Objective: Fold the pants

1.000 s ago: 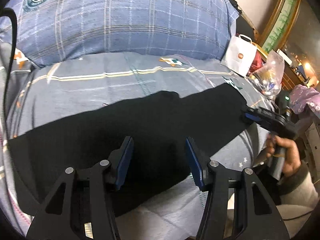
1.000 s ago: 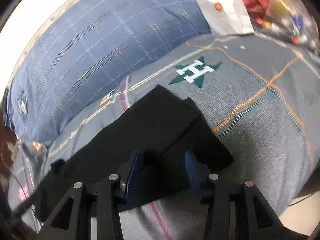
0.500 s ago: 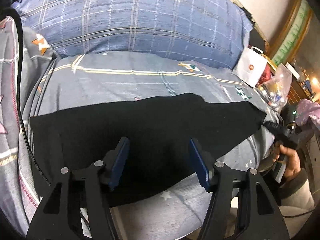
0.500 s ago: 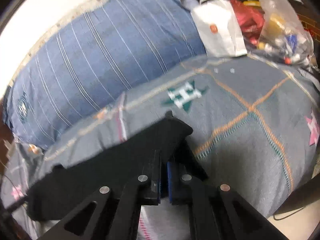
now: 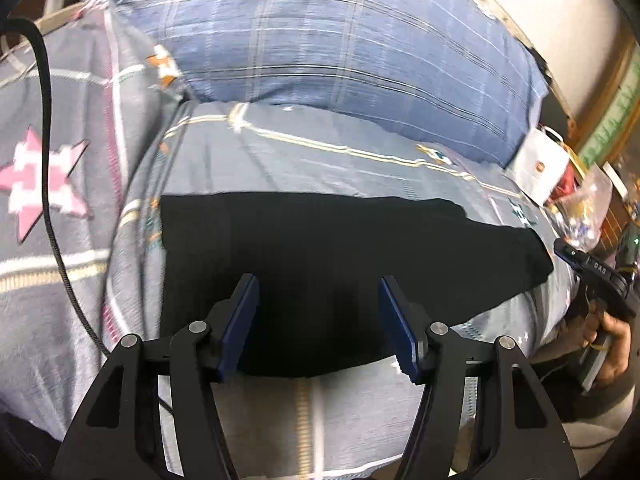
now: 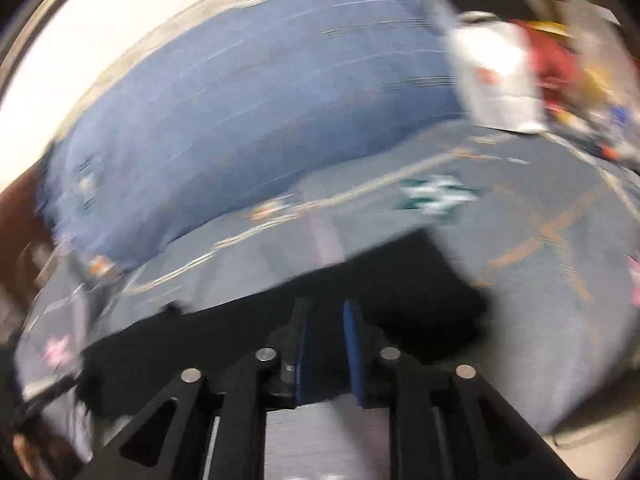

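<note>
Black pants lie flat on the bed — a long dark strip across the grey patterned cover, the near edge close to the bed's front edge. In the left wrist view the strip runs from a squared end at the left to a narrower end at the right.

Left tongs stand well apart above the pants' near edge; nothing between the blue pads, no contact visible.

Right tongs — right wrist view is heavily smeared. Jaws have a narrow gap and have just been opening. The space between the pads looks empty, with pants and grey cover showing behind, so probably no cloth gripped, though the blur makes that hard to confirm. In the left wrist view the right tongs show at the right edge, just beside the pants' right end and apart from it, held by a hand.

Big blue plaid pillow lies behind the pants along the far side of the bed. A white bag stands at the far right by the pillow's end, with clear-bagged clutter beside it. A black cable hangs down the left over the cover.
</note>
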Action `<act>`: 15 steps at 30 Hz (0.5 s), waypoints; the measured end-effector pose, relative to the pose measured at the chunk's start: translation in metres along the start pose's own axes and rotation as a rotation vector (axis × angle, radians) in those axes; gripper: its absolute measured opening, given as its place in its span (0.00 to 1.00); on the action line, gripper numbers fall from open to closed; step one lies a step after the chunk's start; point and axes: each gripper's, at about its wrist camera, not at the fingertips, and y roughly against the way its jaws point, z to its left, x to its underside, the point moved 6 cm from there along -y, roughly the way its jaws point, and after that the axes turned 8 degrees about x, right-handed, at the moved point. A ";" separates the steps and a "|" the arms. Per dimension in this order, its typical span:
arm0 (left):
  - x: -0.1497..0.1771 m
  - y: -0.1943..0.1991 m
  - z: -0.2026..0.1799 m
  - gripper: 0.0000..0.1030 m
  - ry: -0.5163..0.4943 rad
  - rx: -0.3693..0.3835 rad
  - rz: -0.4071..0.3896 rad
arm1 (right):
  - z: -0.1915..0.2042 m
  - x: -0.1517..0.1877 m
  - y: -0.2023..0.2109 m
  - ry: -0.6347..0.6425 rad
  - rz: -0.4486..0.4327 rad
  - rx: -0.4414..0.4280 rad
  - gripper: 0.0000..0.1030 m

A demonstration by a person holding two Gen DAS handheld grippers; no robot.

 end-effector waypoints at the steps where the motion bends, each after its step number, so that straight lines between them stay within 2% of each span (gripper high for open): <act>1: 0.002 -0.001 0.003 0.60 0.010 -0.003 0.007 | 0.019 0.002 -0.004 0.042 0.006 -0.030 0.20; 6: 0.017 -0.001 0.021 0.60 0.033 -0.053 0.034 | 0.112 0.010 -0.030 0.221 0.056 -0.162 0.21; 9: 0.021 -0.003 0.030 0.60 0.053 -0.074 0.043 | 0.163 0.023 -0.049 0.350 0.082 -0.204 0.21; 13: 0.023 -0.006 0.033 0.60 0.043 -0.095 0.043 | 0.200 0.039 -0.079 0.434 0.129 -0.227 0.21; 15: 0.024 -0.008 0.033 0.60 0.036 -0.100 0.045 | 0.205 0.048 -0.101 0.453 0.173 -0.193 0.21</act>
